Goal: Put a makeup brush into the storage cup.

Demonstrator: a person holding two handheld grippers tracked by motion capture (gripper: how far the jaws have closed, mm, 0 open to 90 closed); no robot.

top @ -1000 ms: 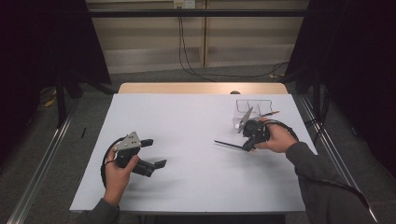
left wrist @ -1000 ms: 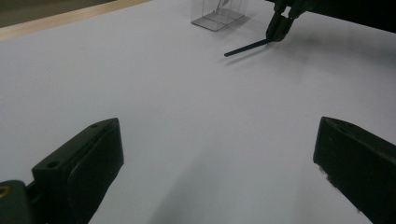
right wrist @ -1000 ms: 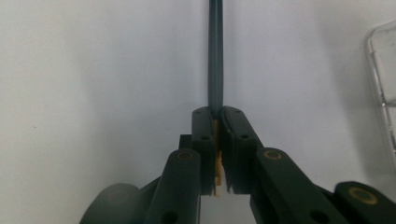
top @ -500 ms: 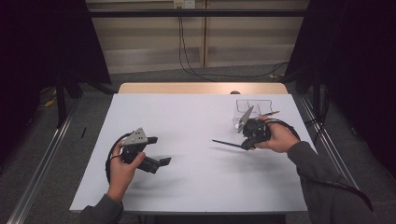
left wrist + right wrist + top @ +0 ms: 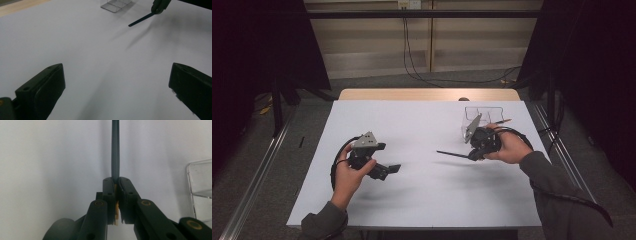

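A thin dark pencil (image 5: 451, 153) sticks out leftward from my right gripper (image 5: 472, 156), just above the white table sheet (image 5: 422, 125). In the right gripper view the jaws are shut on the pencil (image 5: 115, 150), with its pale wooden end showing between the pads of my right gripper (image 5: 115, 182). My left gripper (image 5: 387, 159) hovers over the near left of the sheet. Its jaws are spread wide, and my left gripper (image 5: 117, 72) has nothing between them. From there the pencil (image 5: 140, 20) and the right gripper (image 5: 158, 5) lie far ahead.
A clear plastic box (image 5: 484, 117) stands at the back right of the sheet, just behind my right hand, with an orange-tipped stick (image 5: 502, 121) by it. The box (image 5: 115, 4) is seen again in the left gripper view, and its wall (image 5: 200, 187) in the right gripper view. Dark floor surrounds the table.
My left hand has carried its open gripper a little to the right and away from the near edge. The right gripper and the pencil have stayed in place.
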